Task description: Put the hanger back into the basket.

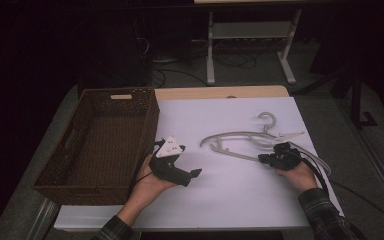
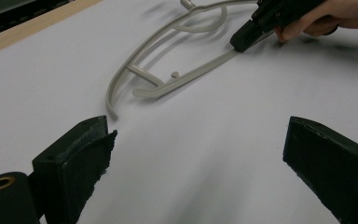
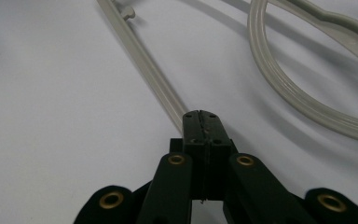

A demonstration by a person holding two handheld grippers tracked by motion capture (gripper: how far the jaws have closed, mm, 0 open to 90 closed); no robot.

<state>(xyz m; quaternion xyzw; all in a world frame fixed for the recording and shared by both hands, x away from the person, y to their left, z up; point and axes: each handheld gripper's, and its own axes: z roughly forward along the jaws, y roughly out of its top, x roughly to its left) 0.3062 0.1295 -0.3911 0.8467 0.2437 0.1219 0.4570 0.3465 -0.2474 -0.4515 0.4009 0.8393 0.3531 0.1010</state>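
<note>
Hanger (image 1: 240, 142): pale grey plastic, lying flat on the white surface (image 1: 230, 190), right of the wicker basket (image 1: 100, 145).
Right tongs (image 1: 269, 159): jaws pressed together on the hanger's lower bar — gripping it low against the surface.
Left tongs (image 1: 192, 175): jaws spread wide, nothing between them — near the hanger's left end, apart from it.

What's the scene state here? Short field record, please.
surface: white table top
hanger: grey plastic hanger lying flat, right of centre
basket: brown wicker basket at the left, nothing seen inside
right gripper: right gripper jaws shut on the hanger's lower bar
left gripper: left gripper jaws open, nothing between them, pointing toward the hanger
contact: left gripper apart from the hanger
</note>
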